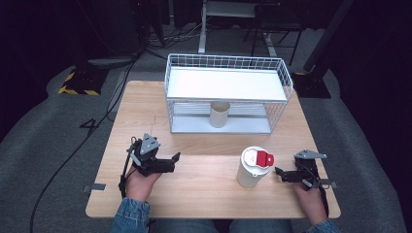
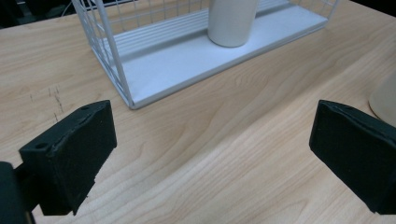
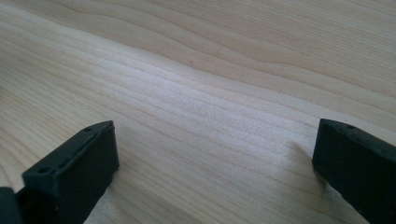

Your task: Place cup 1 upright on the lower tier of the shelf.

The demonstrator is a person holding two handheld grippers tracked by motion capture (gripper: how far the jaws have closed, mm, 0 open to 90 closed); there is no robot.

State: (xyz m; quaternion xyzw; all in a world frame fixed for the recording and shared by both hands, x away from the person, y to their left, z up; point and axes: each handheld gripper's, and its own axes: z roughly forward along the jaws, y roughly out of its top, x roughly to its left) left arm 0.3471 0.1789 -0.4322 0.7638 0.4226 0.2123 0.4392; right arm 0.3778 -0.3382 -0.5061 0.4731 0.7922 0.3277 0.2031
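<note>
A white cup with a red-and-white lid [image 1: 252, 167] stands on the wooden table [image 1: 204, 194] at the front right. A cream cup [image 1: 219, 114] stands on the lower shelf of the white wire rack [image 1: 226, 82]; it is also in the left gripper view [image 2: 231, 21]. My left gripper [image 1: 174, 162] rests at the front left, pointing right, open, with bare wood between its jaws [image 2: 212, 154]. My right gripper [image 1: 279, 174] lies just right of the lidded cup, pointing at it, open, and apart from it. Between its jaws is only wood [image 3: 212, 158].
The wire rack [image 2: 116, 70] takes up the back half of the table, and its upper shelf [image 1: 223, 83] is bare. The lidded cup's side [image 2: 385, 100] edges into the left gripper view at right. Grey floor, cables and dark stands surround the table.
</note>
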